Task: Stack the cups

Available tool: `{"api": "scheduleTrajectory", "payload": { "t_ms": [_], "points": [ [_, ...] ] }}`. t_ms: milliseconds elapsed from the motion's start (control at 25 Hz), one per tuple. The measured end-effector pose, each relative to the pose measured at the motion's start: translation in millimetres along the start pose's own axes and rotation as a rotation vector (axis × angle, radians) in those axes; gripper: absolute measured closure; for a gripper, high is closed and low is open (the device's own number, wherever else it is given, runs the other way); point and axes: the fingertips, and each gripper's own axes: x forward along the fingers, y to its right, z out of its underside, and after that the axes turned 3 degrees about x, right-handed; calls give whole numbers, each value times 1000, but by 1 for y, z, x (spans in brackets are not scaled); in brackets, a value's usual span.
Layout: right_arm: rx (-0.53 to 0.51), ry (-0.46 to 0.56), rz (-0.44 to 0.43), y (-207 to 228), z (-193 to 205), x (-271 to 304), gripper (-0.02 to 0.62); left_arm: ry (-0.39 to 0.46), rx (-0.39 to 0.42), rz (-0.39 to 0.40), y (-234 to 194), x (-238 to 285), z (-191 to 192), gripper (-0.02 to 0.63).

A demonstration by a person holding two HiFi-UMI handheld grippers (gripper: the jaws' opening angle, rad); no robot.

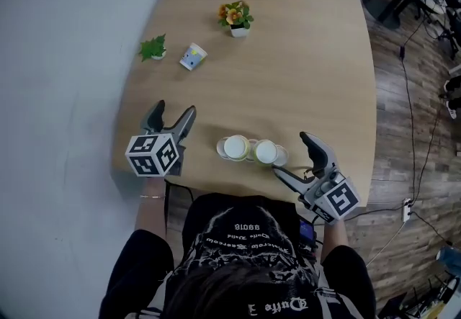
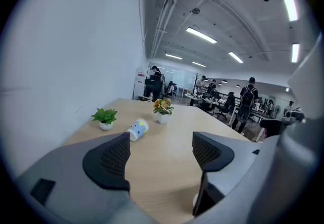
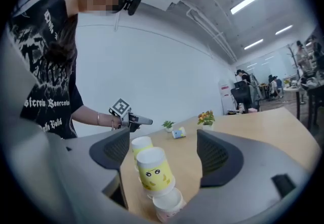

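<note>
Cups [image 1: 235, 147], two yellow ones upturned side by side, sit at lower centre on the table [image 1: 302, 73], between the left gripper [image 1: 175, 109], jaws wide and empty (another cup [image 1: 193, 56] lies toppled upper left), and the right gripper [image 1: 292, 154], jaws wide, gripping nothing.

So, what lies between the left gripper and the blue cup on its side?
Only bare tabletop; the head view shows nothing between the left gripper and the blue cup.
</note>
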Motion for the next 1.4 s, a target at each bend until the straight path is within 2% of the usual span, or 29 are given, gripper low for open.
{"api": "scheduleTrajectory", "payload": {
  "t_ms": [160, 240, 520, 720, 960, 1120, 1280, 1320, 1360, 1400],
  "points": [
    [46, 71, 137, 9, -21, -26, 169, -70, 82, 7, -24, 50, -3, 209],
    [60, 101, 219, 14, -29, -39, 169, -103, 97, 16, -39, 77, 0, 209],
    [64, 104, 487, 29, -46, -74, 169, -136, 6, 34, -83, 148, 27, 209],
    [81, 93, 613, 29, -42, -83, 174, -160, 14, 67, -105, 185, 39, 209],
    [118, 52, 676, 24, -22, -82, 176, -225, 144, 144, -106, 211, 47, 209],
    [138, 16, 685, 20, -8, -75, 176, -302, 151, 168, -101, 219, 62, 209],
    [174, -1, 705, 15, 7, -72, 176, -307, 158, 166, -101, 224, 62, 209],
    [180, -2, 711, 14, 9, -73, 176, -301, 158, 152, -103, 226, 62, 236],
    [183, -2, 716, 14, 11, -73, 184, -293, 157, 138, -105, 226, 61, 317],
    [185, -1, 720, 14, 12, -74, 196, -286, 155, 130, -106, 226, 60, 345]
  ]
}}
